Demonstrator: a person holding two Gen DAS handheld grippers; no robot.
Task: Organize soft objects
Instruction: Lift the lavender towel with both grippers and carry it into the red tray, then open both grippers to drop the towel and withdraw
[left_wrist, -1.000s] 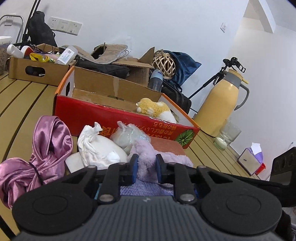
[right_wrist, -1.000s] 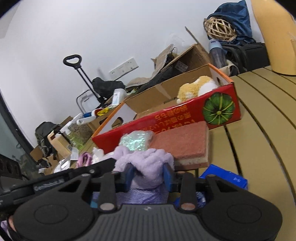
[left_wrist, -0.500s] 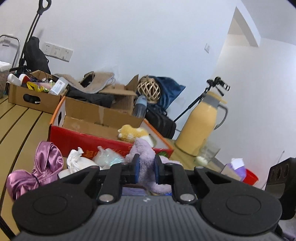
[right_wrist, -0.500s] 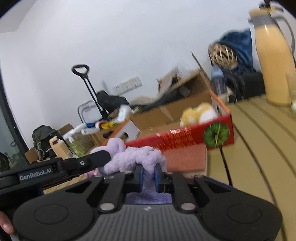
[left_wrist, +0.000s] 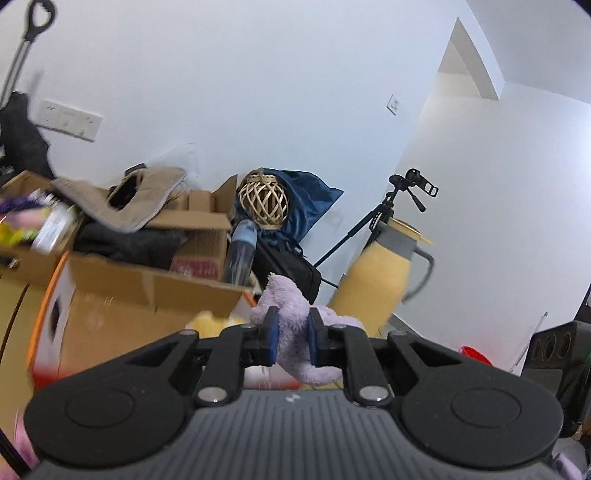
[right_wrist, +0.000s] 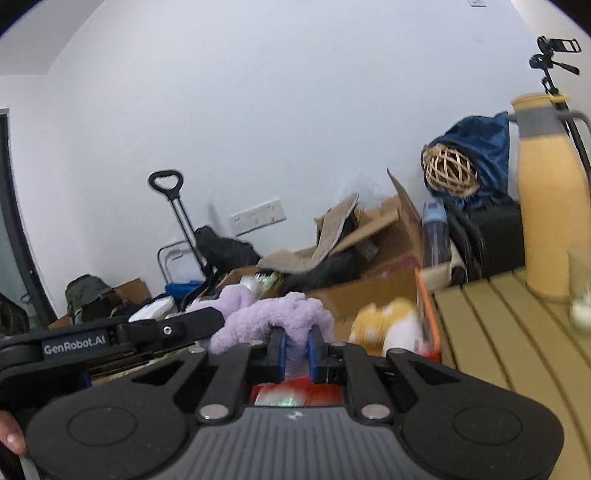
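Observation:
A fluffy lilac towel (left_wrist: 291, 325) hangs lifted in the air, pinched at two places. My left gripper (left_wrist: 290, 334) is shut on one part of it. My right gripper (right_wrist: 295, 349) is shut on another fold of the lilac towel (right_wrist: 280, 314), and the left gripper's black body reaches in from the left in that view. Below and ahead stands the red-and-orange cardboard box (left_wrist: 110, 306) with a yellow plush toy (right_wrist: 388, 325) inside; the same toy (left_wrist: 208, 323) peeks over my left fingers.
A yellow thermos jug (left_wrist: 380, 273) and a glass (right_wrist: 580, 291) stand on the slatted wooden table (right_wrist: 498, 332) to the right. Behind the box are more cardboard boxes with clothes (left_wrist: 147, 218), a water bottle (left_wrist: 240, 254), a wicker ball (left_wrist: 262, 201), a tripod (left_wrist: 391, 210).
Both grippers have risen together with the lilac towel, lifting it off the table. The pink satin cloth, white bag and sponge have dropped out of view.

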